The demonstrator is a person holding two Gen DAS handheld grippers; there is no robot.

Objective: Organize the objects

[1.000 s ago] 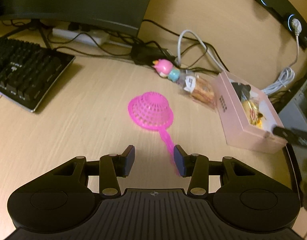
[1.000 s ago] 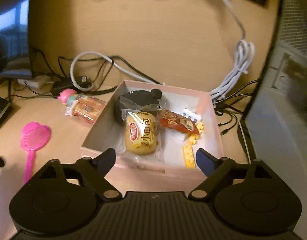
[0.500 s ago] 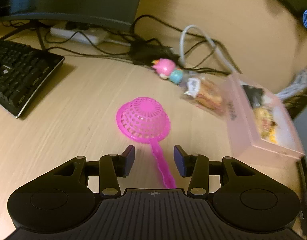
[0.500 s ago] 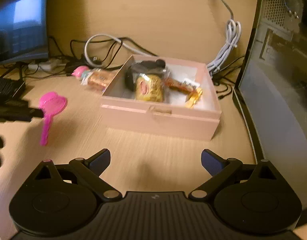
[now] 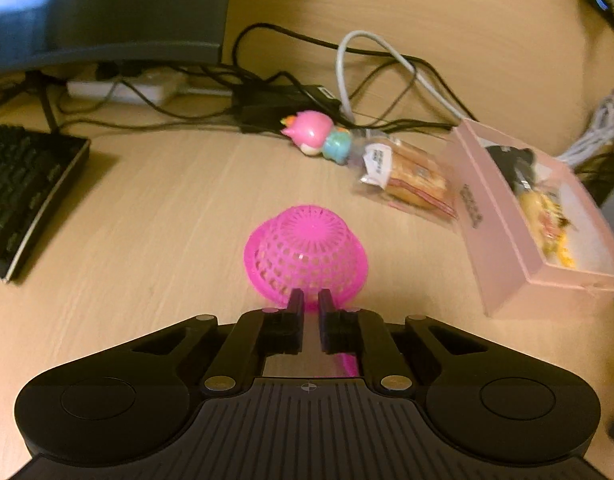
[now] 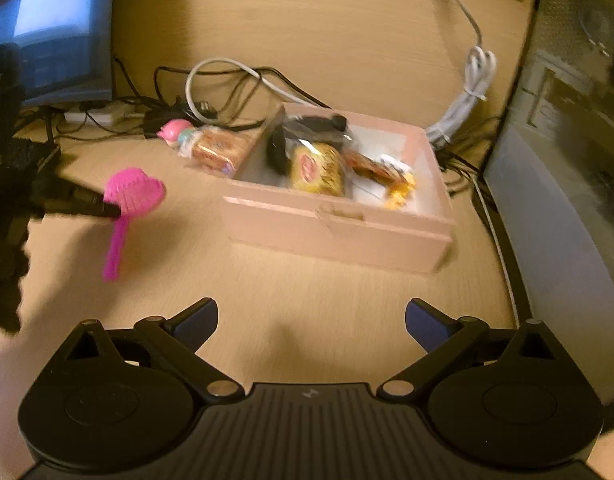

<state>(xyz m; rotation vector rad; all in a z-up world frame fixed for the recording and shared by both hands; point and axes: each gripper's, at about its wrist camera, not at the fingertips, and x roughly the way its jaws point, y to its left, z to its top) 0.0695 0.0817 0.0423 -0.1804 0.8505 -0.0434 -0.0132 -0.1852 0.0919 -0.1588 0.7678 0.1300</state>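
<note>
We find the left tool [image 5: 311,300] closed on the handle of the pink plastic strainer [image 5: 305,254], gripping it just below the perforated, dome-shaped basket, which lies mouth-down on the pale wood-grain worktop [image 5: 155,216]; the scalloped end of the handle trails free behind the pads. The right tool [image 6: 311,320] has its blue-padded jaws wide and still parting, with nothing between them, over bare worktop in front of the pink rectangular box [image 6: 339,228]. The box is open-topped and matt; it holds a glossy yellow snack packet [image 6: 315,168], a dark object and small wrapped items. Just left of the box lie a clear-wrapped biscuit packet [image 5: 411,182] and a smooth pink and teal toy figure [image 5: 317,136], touching one another. A black keyboard [image 5: 23,196] sits at the left edge, and cables crowd the back. Against a second earlier, the left tool's jaws, then apart with the handle ahead of them, have come together on it; the right tool has drawn back from the box.
</note>
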